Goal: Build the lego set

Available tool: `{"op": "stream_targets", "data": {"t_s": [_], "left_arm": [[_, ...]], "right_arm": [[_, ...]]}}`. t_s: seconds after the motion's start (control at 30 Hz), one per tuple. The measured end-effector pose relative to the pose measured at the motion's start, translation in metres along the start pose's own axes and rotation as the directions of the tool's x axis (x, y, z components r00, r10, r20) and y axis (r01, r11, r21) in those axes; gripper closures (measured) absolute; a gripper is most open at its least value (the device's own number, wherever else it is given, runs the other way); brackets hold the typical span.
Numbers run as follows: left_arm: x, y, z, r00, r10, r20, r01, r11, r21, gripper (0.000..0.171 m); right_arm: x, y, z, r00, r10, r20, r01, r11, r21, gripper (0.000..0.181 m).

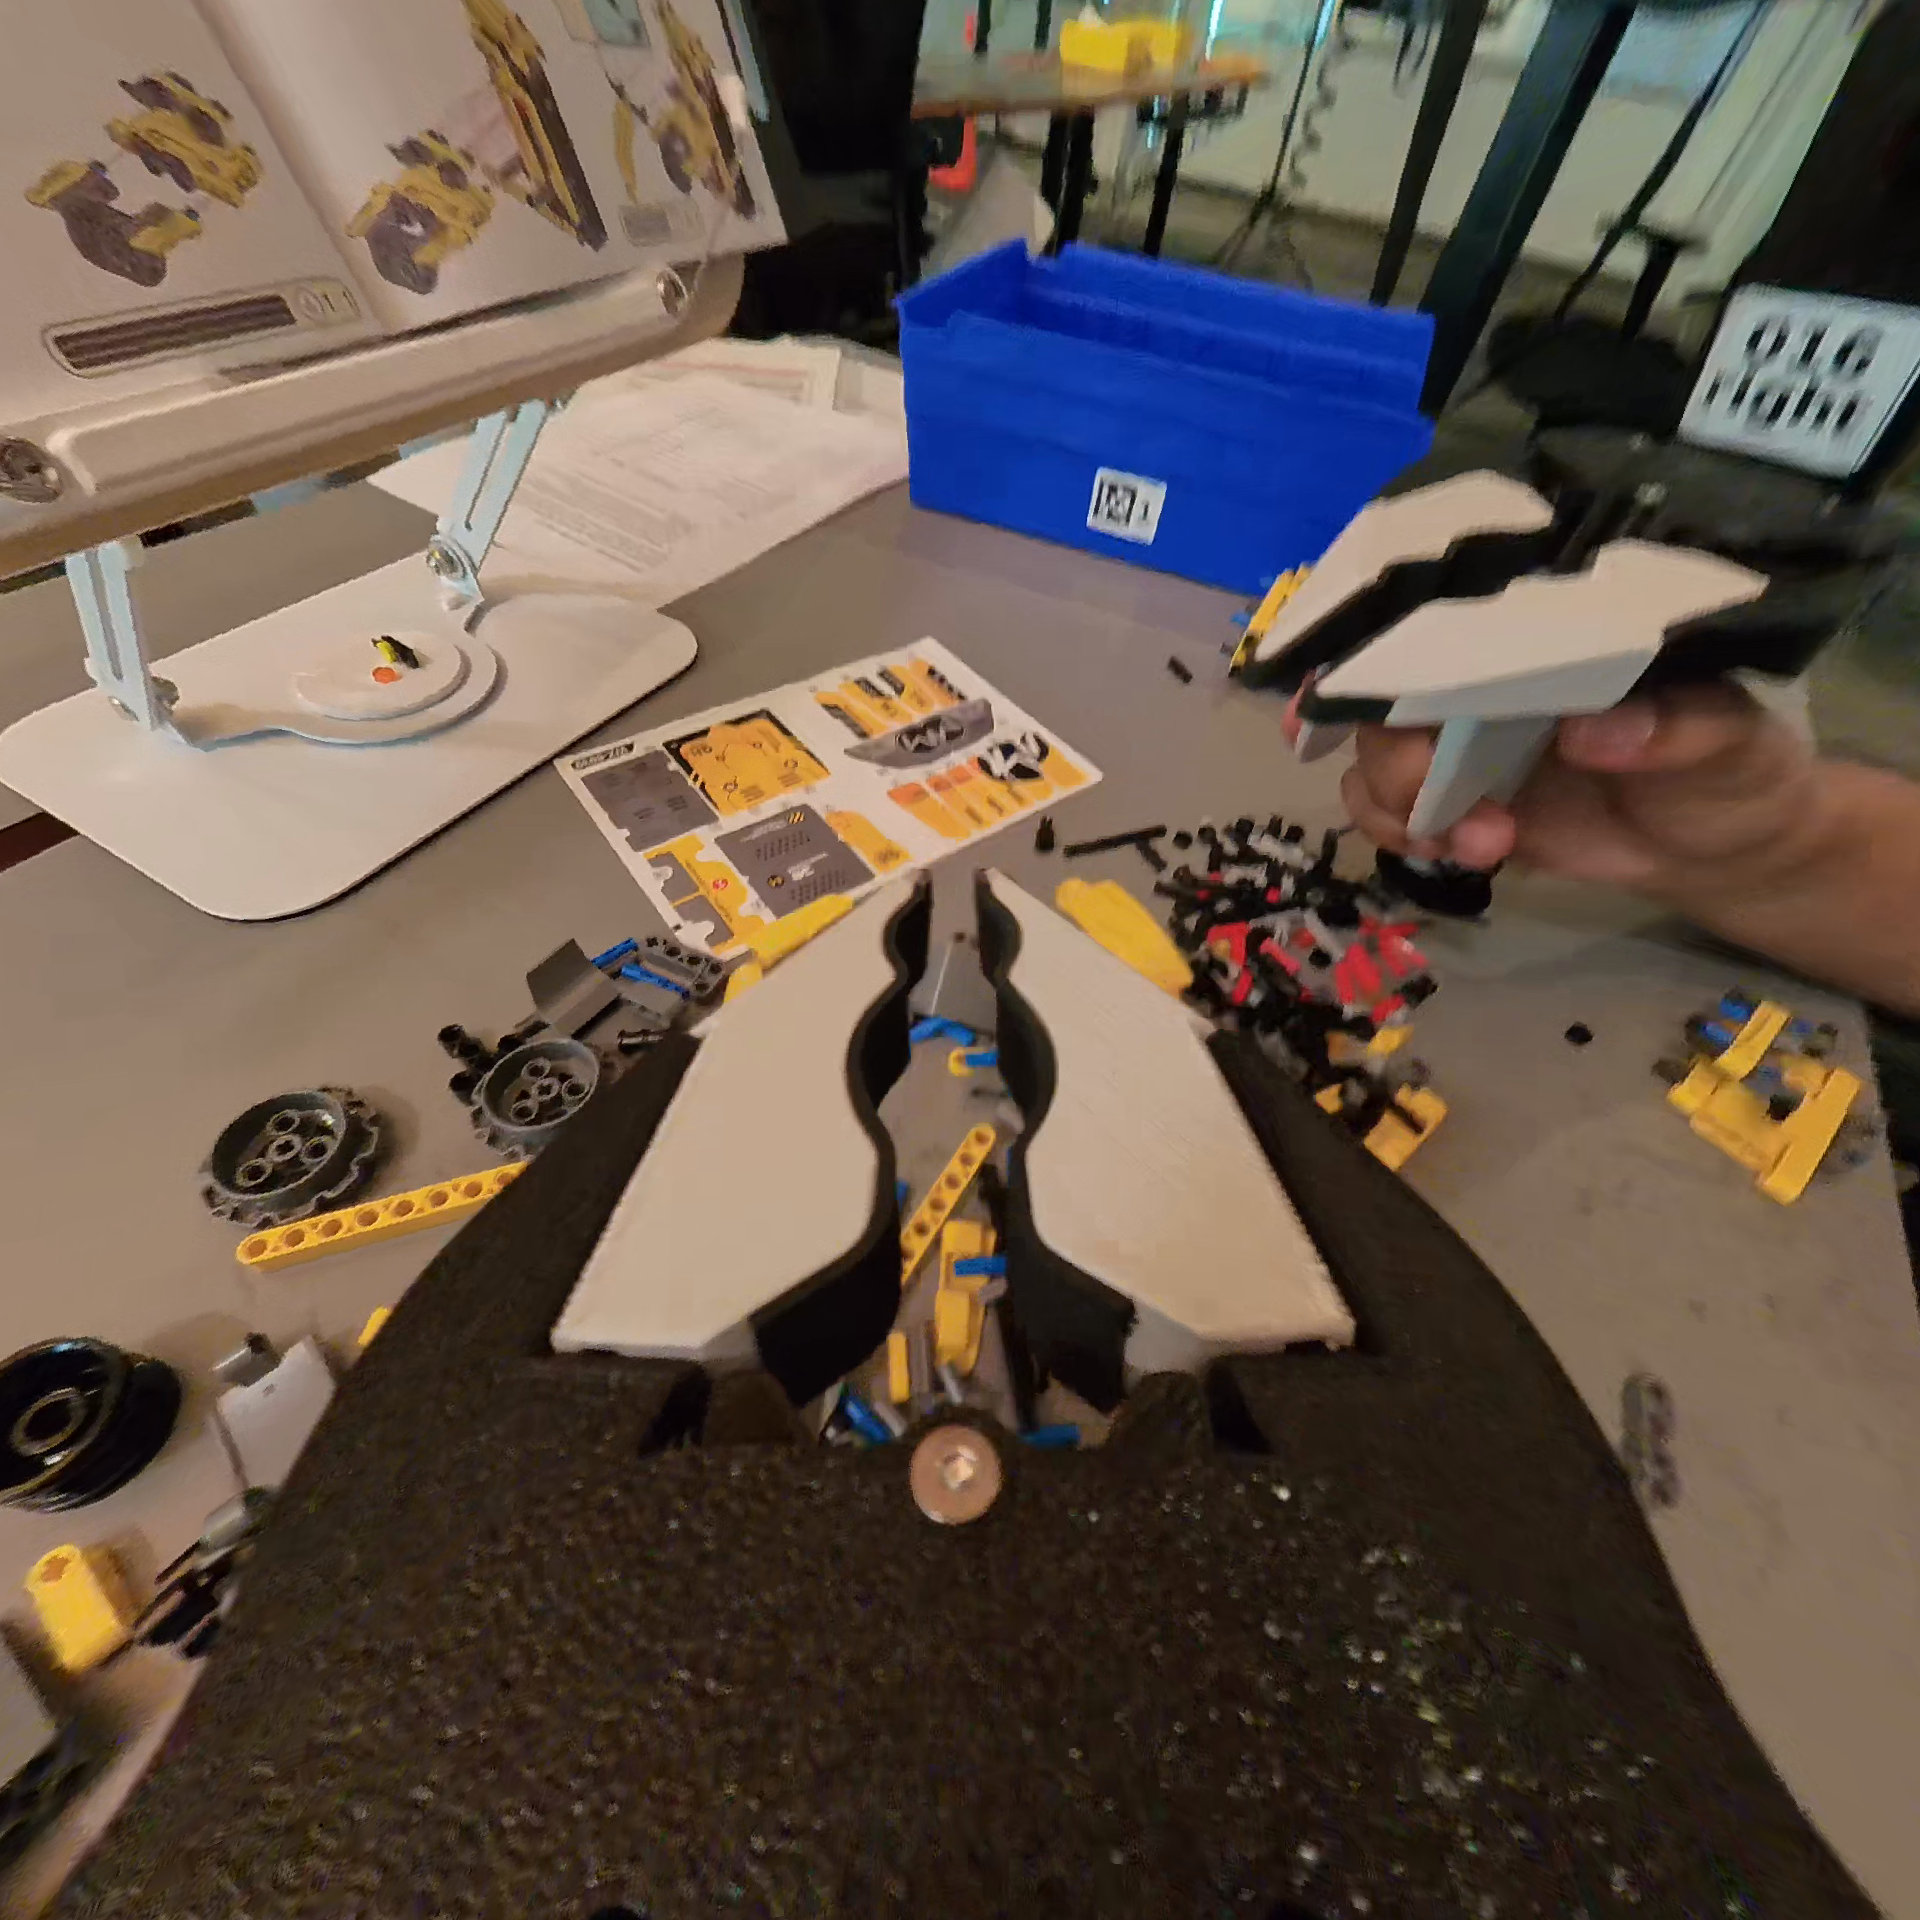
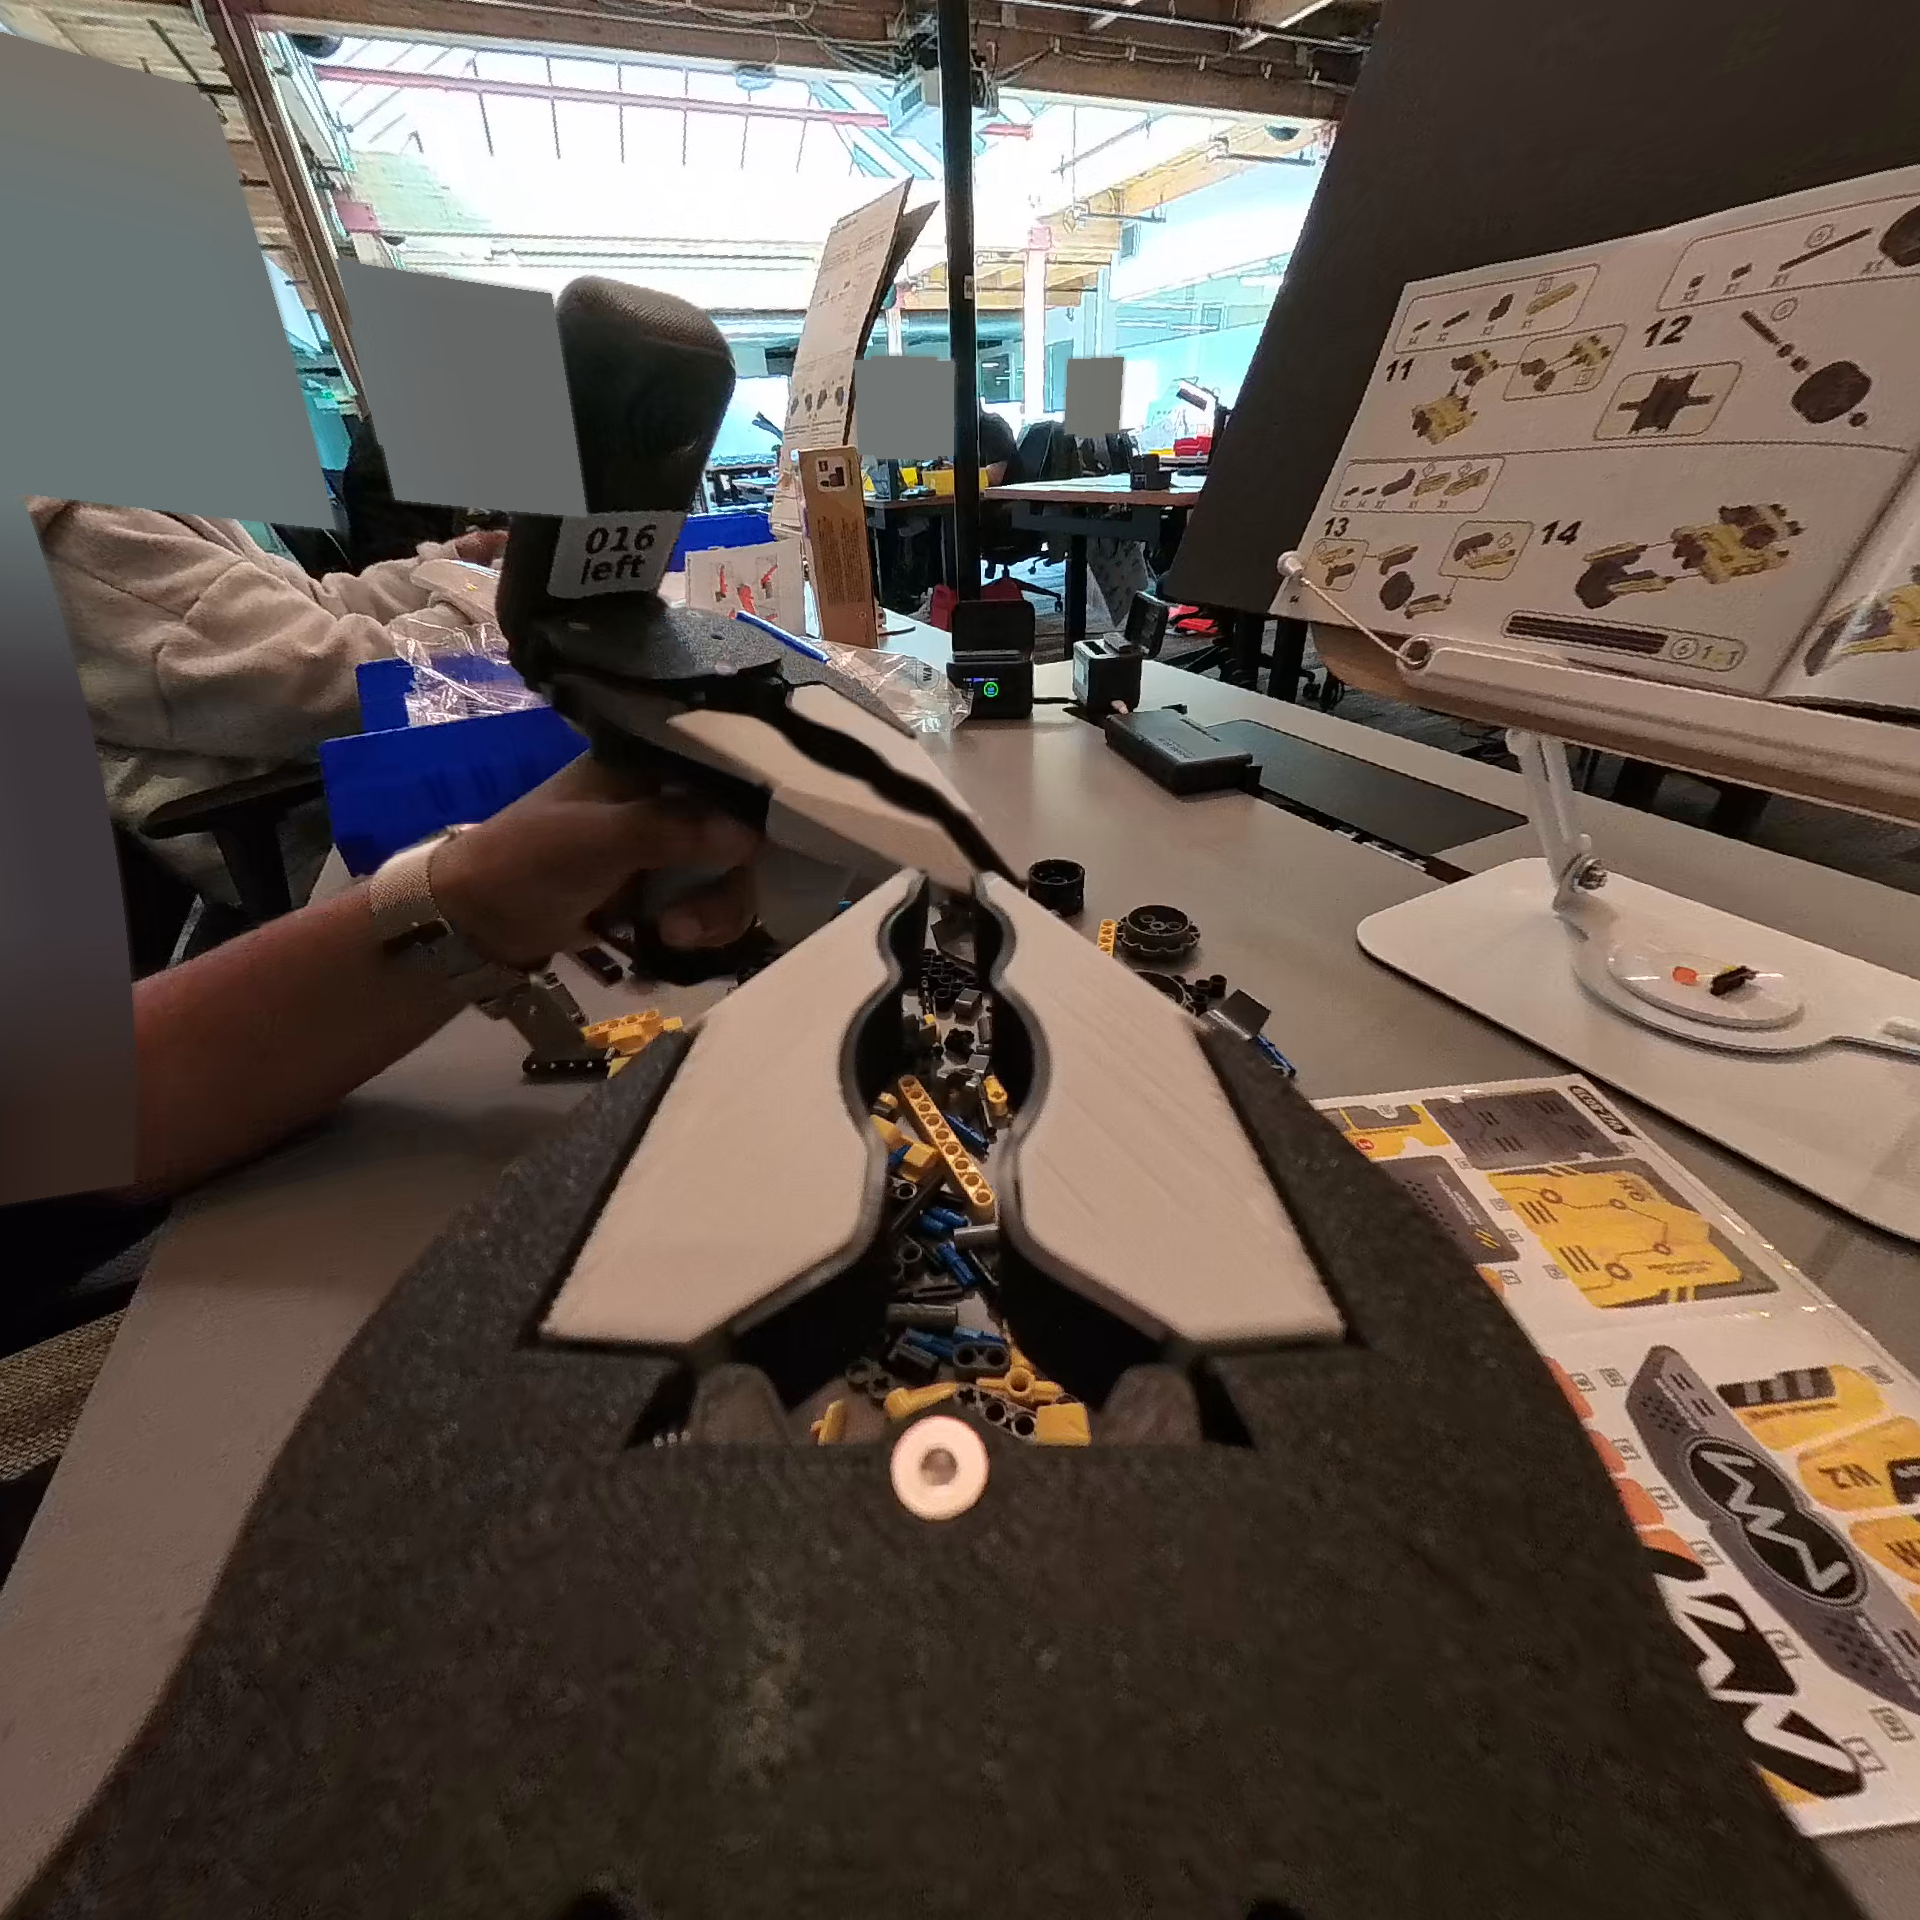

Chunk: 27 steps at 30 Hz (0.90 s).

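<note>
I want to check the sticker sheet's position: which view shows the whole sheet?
The left wrist view: the sticker sheet lies entire on the table, beyond the left gripper. The right wrist view crops it at the frame's right edge.

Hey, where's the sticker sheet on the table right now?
The sticker sheet lies flat on the grey table, just beyond the left gripper, between the white book stand base and the pile of small black and red parts.
</note>
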State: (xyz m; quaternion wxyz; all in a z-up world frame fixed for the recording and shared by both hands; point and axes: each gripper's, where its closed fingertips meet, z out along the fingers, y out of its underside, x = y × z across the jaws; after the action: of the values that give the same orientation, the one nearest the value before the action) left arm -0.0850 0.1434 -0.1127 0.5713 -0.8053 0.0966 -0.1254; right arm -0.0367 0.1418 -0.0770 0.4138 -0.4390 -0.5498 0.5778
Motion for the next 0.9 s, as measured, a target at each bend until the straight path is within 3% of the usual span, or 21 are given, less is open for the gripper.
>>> {"op": "stream_targets", "data": {"t_s": [0.07,0.2,0.33,0.53,0.63,0.9], "left_arm": [[-0.003,0.012,0.000,0.997,0.067,0.031,-0.064,0.994,-0.087,0.151],[-0.008,0.046,-0.001,0.981,0.192,0.042,-0.173,0.944,-0.281,0.150],[-0.010,0.078,-0.002,0.983,0.182,-0.003,-0.166,0.888,-0.429,0.151],[0.004,0.088,-0.012,0.990,0.106,-0.094,-0.137,0.879,-0.456,0.151],[-0.001,0.105,-0.017,0.991,0.106,-0.087,-0.136,0.838,-0.528,0.152],[0.000,0.116,-0.016,0.989,0.110,-0.096,-0.145,0.808,-0.571,0.158]], "right_arm": [[0.000,0.000,0.000,1.000,0.001,0.000,-0.001,1.000,0.001,0.174],[0.000,-0.001,0.000,1.000,-0.001,0.000,0.001,1.000,0.002,0.173],[-0.001,0.001,0.000,1.000,-0.003,0.001,0.003,1.000,-0.003,0.173],[0.000,0.000,0.000,1.000,-0.005,-0.001,0.005,1.000,-0.001,0.173],[0.000,0.003,0.001,1.000,0.001,0.001,-0.001,1.000,-0.008,0.173],[0.001,0.005,0.002,1.000,-0.003,-0.002,0.003,1.000,-0.015,0.173]]}}
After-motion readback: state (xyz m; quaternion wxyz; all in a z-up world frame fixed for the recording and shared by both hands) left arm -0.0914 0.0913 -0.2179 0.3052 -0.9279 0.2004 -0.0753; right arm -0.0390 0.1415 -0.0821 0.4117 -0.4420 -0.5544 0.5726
